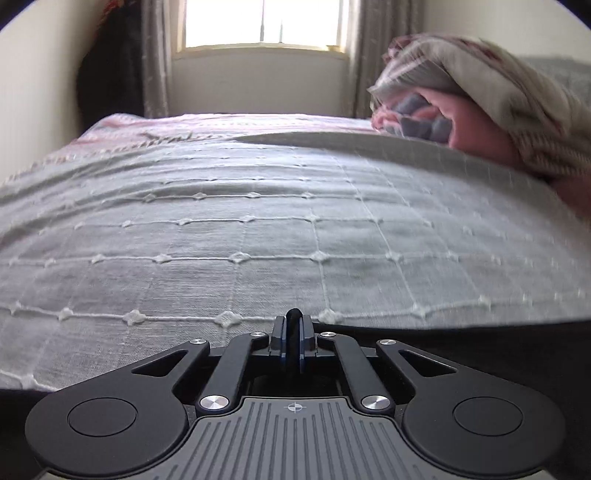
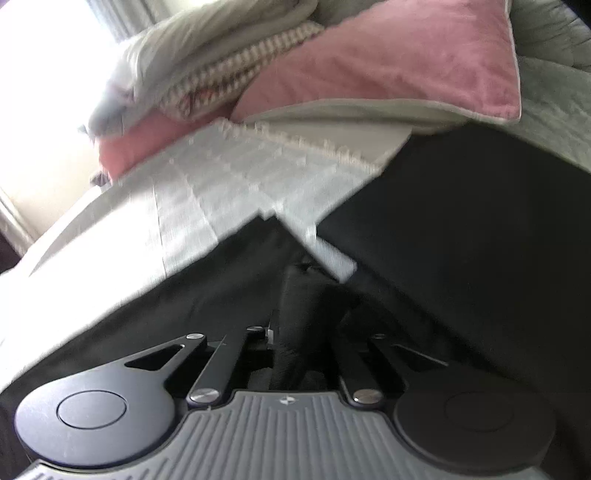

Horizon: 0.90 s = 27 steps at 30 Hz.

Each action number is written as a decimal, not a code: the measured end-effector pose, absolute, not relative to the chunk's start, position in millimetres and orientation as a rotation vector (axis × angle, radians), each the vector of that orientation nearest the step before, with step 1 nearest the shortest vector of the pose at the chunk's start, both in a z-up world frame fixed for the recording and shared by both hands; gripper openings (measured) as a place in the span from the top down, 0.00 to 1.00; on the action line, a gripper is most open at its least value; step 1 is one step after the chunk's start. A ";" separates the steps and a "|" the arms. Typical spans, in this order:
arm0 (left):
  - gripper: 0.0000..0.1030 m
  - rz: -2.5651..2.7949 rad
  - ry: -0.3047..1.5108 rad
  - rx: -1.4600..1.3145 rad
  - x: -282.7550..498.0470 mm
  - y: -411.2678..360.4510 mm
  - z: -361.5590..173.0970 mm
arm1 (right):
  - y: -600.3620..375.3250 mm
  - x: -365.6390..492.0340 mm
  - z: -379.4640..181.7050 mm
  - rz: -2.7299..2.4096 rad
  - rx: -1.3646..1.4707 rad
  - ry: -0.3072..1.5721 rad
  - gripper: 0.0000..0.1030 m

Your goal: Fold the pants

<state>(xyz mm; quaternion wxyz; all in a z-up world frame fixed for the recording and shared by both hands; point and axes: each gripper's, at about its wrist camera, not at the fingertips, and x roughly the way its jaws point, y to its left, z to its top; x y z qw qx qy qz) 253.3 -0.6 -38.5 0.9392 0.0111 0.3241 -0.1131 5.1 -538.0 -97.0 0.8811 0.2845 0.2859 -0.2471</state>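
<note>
The black pants [image 2: 461, 229] lie on a pale grey bedspread [image 1: 258, 229]. In the left wrist view only a dark strip of the pants [image 1: 480, 343] shows along the bottom right. My left gripper [image 1: 294, 325] is shut on a thin fold of the black fabric, low over the bed. My right gripper [image 2: 303, 295] is shut on a bunched fold of the pants; the fabric hides its fingertips. Two black panels of the pants spread left and right of it, with bedspread [image 2: 221, 192] showing between them.
A pile of folded blankets and pink pillows [image 1: 480, 110] sits at the head of the bed, also in the right wrist view [image 2: 388, 66]. A window with grey curtains [image 1: 266, 22] is behind the bed. A wall [image 1: 37, 92] stands on the left.
</note>
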 end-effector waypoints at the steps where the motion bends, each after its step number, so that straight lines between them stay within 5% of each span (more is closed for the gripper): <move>1: 0.97 -0.221 0.660 0.014 253.7 -0.8 -38.6 | -536.8 6.1 -91.0 -0.528 0.583 0.568 0.55; 8: 0.93 -0.173 0.652 0.047 254.2 -8.7 -46.8 | -539.6 13.3 -106.8 -0.580 0.604 0.651 0.54; 12: 0.86 -0.167 0.629 0.019 248.9 -4.1 -38.6 | -545.1 -2.9 -105.1 -0.532 0.671 0.599 0.36; 19: 0.75 -0.125 0.673 -0.065 214.2 11.2 -8.9 | -541.1 -19.7 -103.3 -0.509 0.780 0.588 0.35; 24: 0.68 -0.041 0.670 -0.058 169.8 69.3 14.3 | -534.1 -24.1 -105.5 -0.464 0.819 0.595 0.15; 27: 0.68 0.064 0.736 -0.140 145.6 119.9 9.1 | -527.0 -20.5 -109.0 -0.468 0.755 0.622 0.15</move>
